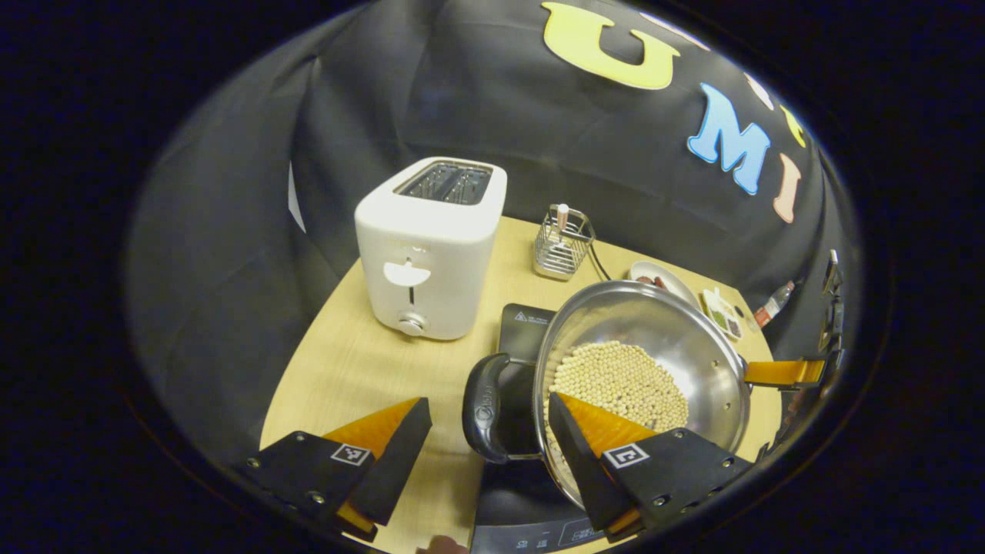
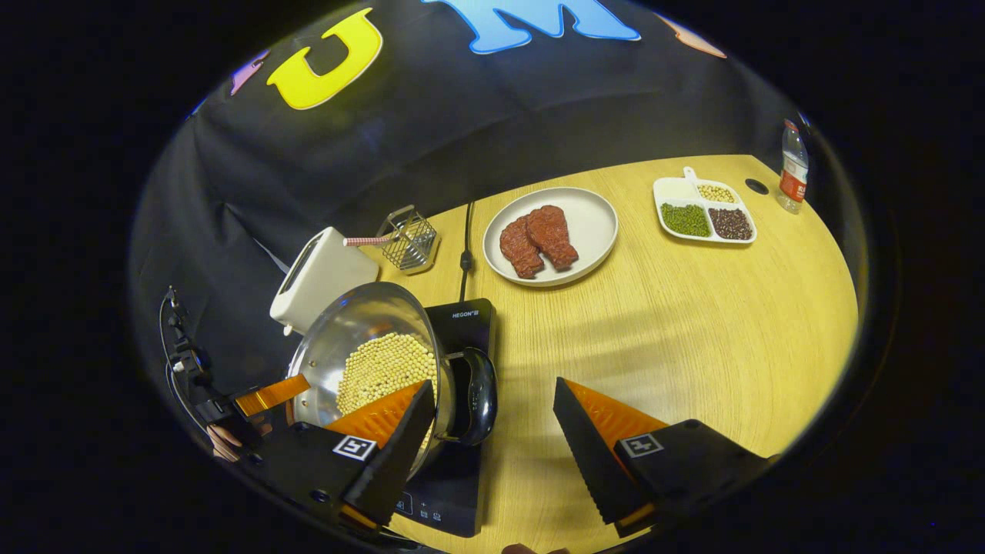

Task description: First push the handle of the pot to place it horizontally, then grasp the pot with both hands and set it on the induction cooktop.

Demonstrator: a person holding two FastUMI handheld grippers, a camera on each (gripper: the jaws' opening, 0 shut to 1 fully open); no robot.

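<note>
A steel pot [image 1: 662, 323] holding pale round beans [image 1: 619, 377] sits over the black induction cooktop [image 1: 525, 323]. In the left gripper view one black side handle [image 1: 483, 415] lies level between the fingers of my left gripper [image 1: 486, 398], which is open, one finger outside and one over the rim. In the right gripper view the pot [image 2: 346, 323] has its opposite handle [image 2: 479, 396] between the fingers of my open right gripper [image 2: 493, 381], on the cooktop [image 2: 462, 323]. Neither pair of fingers presses on a handle. Whether the pot rests fully on the cooktop I cannot tell.
A white toaster [image 1: 427, 246] and a wire basket [image 1: 563, 242] stand behind the cooktop on the wooden table [image 2: 692, 331]. Farther right are a plate of meat [image 2: 550, 235], a divided dish of beans [image 2: 704, 209] and a bottle [image 2: 793, 165]. A cord [image 2: 465, 246] runs back from the cooktop.
</note>
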